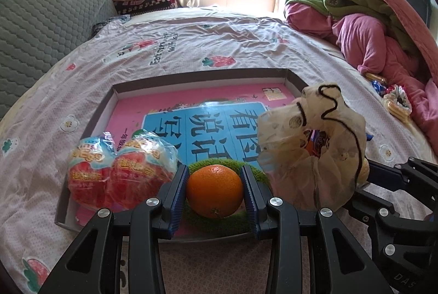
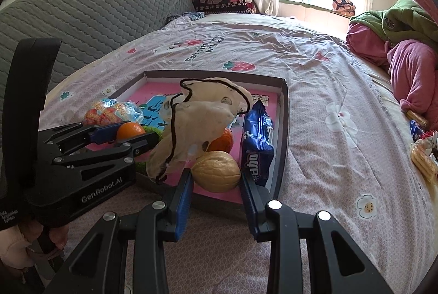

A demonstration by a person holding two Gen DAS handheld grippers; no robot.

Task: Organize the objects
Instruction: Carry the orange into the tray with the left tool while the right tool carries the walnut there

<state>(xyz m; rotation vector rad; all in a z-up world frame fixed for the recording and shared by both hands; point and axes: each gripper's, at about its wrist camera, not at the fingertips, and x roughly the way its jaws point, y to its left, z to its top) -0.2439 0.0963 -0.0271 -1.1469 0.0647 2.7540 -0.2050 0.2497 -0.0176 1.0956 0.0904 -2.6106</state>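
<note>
My left gripper is shut on an orange, just above a green fuzzy mat inside a shallow grey tray lined with a pink and blue book. Two red snack packs lie at the tray's near left. A beige cloth bag with a black cord stands to the right and hides the right gripper's fingertips. In the right wrist view my right gripper is shut on a walnut over the tray's near edge. Behind it are the bag, a second orange and a blue biscuit packet.
The tray rests on a bed sheet printed with strawberries. A grey quilted headboard is on the left, and a heap of pink and green clothes on the right. Loose snacks lie near the clothes. A hand holds the left gripper.
</note>
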